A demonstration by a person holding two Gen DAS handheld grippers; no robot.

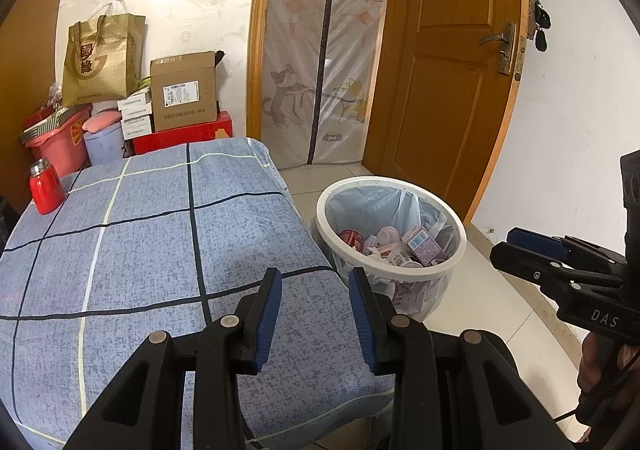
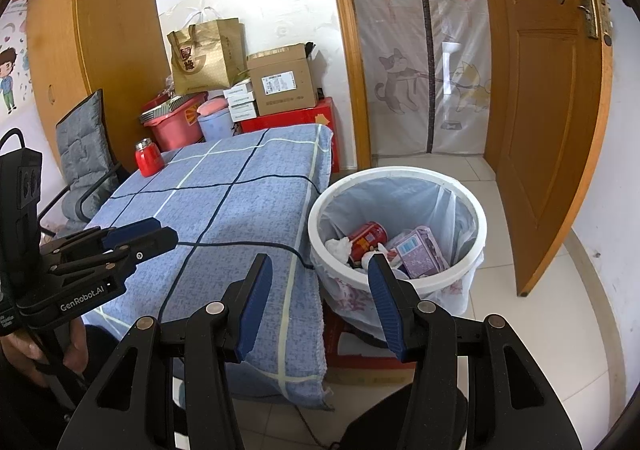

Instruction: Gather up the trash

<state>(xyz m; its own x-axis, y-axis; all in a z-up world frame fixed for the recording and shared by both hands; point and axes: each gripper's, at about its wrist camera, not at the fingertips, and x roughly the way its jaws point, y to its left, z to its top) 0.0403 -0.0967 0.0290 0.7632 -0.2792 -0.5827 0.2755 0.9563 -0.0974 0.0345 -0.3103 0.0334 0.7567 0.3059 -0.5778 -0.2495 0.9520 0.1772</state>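
Observation:
A white bin lined with a clear bag stands right of the table. Inside lie a red can, a purple carton and crumpled white paper. My left gripper hovers open over the table's near right corner, with nothing between its blue pads. My right gripper is open too and empty, held in front of the bin's near rim. A red jar stands at the table's far left corner.
A blue checked cloth covers the table, and a black cable runs across it. The bin rests on a red stool. Boxes, a gold bag and tubs are stacked behind. A grey-cushioned chair stands at the left, a wooden door open at the right.

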